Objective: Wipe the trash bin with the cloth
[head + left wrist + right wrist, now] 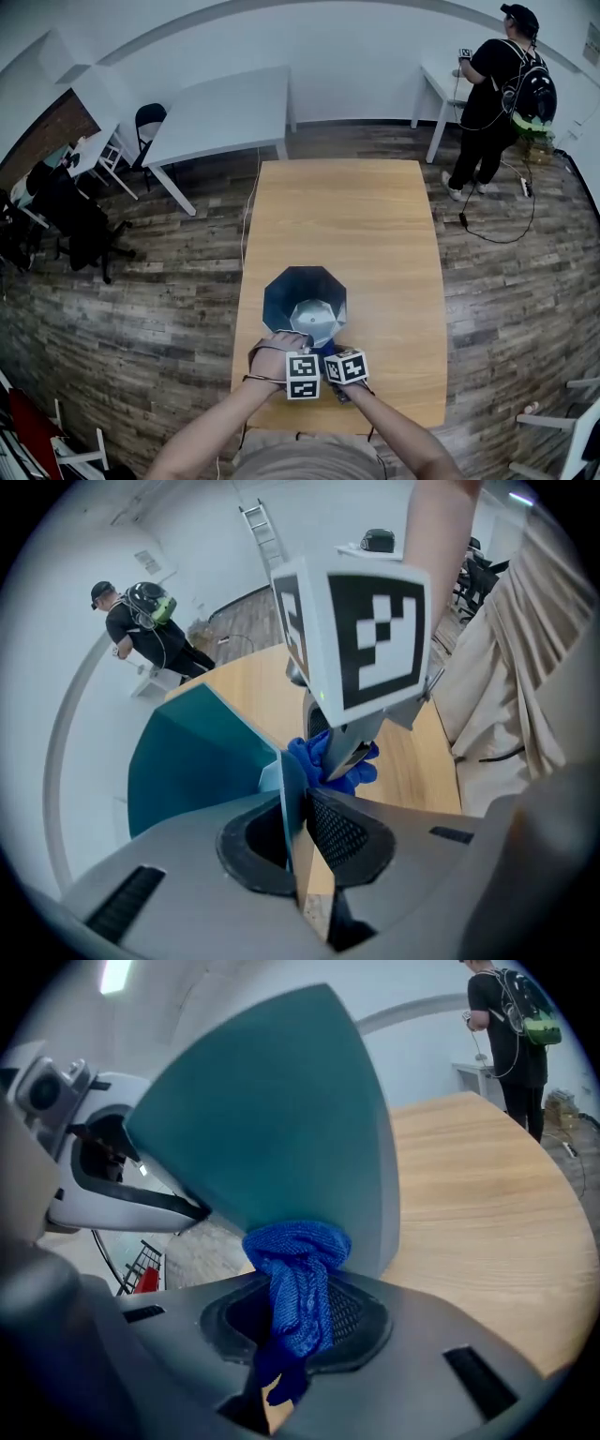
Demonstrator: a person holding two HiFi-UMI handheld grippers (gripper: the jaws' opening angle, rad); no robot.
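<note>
Where right tool [295, 1321] clamps cloth [298, 1252], its end hides.

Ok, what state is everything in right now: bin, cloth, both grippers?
trash bin: upright on the table, open-topped
cloth: bunched, against the trash bin's outer wall
left gripper: fingers shut on the trash bin's wall
right gripper: fingers shut on the cloth

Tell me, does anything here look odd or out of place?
Only mildly: the teal trash bin sits on the wooden table, not the floor. The left tongs pinch its wall while the right tongs hold a blue cloth against it. Nothing spilled or damaged.
</note>
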